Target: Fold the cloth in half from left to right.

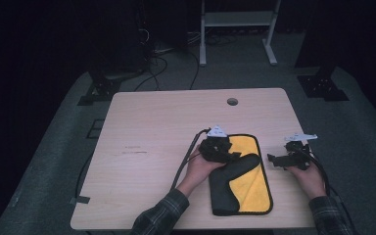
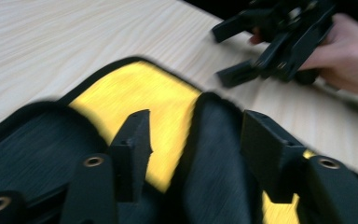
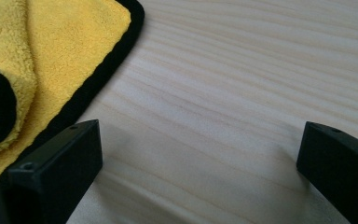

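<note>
A yellow cloth [image 1: 252, 188] with a black border lies on the wooden table [image 1: 152, 127] near its front edge. Its left part is folded over, showing the black underside [image 1: 225, 188]. My left gripper [image 1: 232, 152] hovers over the cloth's far left corner, pointing right. In the left gripper view the jaws [image 2: 196, 126] stand apart above the yellow cloth [image 2: 140, 88] and its black fold, holding nothing. My right gripper [image 1: 273, 161] rests just right of the cloth, pointing left. Its jaws [image 3: 200, 135] are wide open over bare wood beside the cloth's edge [image 3: 65, 42]. The right gripper [image 2: 221, 53] also appears farther off in a hand.
A round cable hole [image 1: 232, 102] sits near the table's far edge. Cables trail from both grippers over the front of the table. Beyond the table are floor cables and a white stand frame [image 1: 237, 19]. The table's left half is bare wood.
</note>
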Tool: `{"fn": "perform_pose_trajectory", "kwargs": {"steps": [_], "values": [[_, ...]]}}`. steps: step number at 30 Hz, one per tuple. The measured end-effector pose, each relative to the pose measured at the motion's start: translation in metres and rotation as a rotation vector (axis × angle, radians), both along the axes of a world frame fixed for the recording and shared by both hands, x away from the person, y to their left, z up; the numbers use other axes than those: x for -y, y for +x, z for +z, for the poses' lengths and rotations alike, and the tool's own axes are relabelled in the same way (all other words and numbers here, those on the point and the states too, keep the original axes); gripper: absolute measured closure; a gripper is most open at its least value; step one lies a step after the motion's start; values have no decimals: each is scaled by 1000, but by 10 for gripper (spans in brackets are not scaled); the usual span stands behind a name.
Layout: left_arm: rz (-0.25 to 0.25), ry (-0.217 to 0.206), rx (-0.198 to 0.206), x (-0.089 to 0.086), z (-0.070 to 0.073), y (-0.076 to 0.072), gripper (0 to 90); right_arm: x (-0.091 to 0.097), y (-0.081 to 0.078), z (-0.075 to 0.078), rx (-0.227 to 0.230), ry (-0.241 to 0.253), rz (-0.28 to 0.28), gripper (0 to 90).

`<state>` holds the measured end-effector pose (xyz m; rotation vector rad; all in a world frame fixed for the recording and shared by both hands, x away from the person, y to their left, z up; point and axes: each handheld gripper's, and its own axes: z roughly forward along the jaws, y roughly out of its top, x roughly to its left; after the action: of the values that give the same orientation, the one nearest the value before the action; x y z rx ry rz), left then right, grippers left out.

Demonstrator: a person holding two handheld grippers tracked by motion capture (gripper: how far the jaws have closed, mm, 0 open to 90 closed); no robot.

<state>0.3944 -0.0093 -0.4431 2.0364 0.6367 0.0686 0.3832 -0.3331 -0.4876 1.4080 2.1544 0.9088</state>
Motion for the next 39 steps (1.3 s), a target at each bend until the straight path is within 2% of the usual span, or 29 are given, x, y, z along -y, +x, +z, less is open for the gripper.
{"fn": "perform_pose_trajectory", "kwargs": {"steps": [1, 2, 5, 8, 9, 12, 16, 17, 21, 25, 30, 34, 37, 39], "values": [[24, 19, 10, -11, -2, -2, 375, 0, 0, 0, 0, 0, 0, 0], [24, 19, 10, -11, -2, -2, 365, 0, 0, 0, 0, 0, 0, 0], [66, 62, 21, -30, -8, -7, 340, 0, 0, 0, 2, -1, 1, 0], [80, 77, 23, -38, -11, -10, 332, 0, 0, 0, 2, -1, 2, 0], [91, 93, 21, -45, -14, -11, 331, 0, 0, 0, 2, -1, 2, 0], [100, 117, 17, -51, -19, -15, 322, 0, 0, 0, 2, -1, 1, 0], [96, 123, 6, -52, -24, -19, 321, 0, 0, 0, 2, -1, 1, 0], [92, 141, 7, -51, -27, -21, 321, 0, 0, 0, 2, -1, 0, 0], [77, 164, 5, -47, -32, -25, 331, 0, 0, 0, 2, -1, 0, 0], [79, 198, 29, -44, -35, -30, 366, 0, 0, 0, 2, -1, 1, 0], [94, 201, 42, -44, -35, -35, 463, 0, 0, 0, 2, -1, 1, 0], [86, 186, 32, -44, -35, -36, 653, 0, 0, 0, 2, -1, 1, 0], [62, 142, -22, -45, -37, -34, 809, 0, 0, 0, 2, -1, 0, 0], [57, 143, -25, -45, -37, -34, 831, 0, 0, 0, 1, 0, -1, 0]]}}
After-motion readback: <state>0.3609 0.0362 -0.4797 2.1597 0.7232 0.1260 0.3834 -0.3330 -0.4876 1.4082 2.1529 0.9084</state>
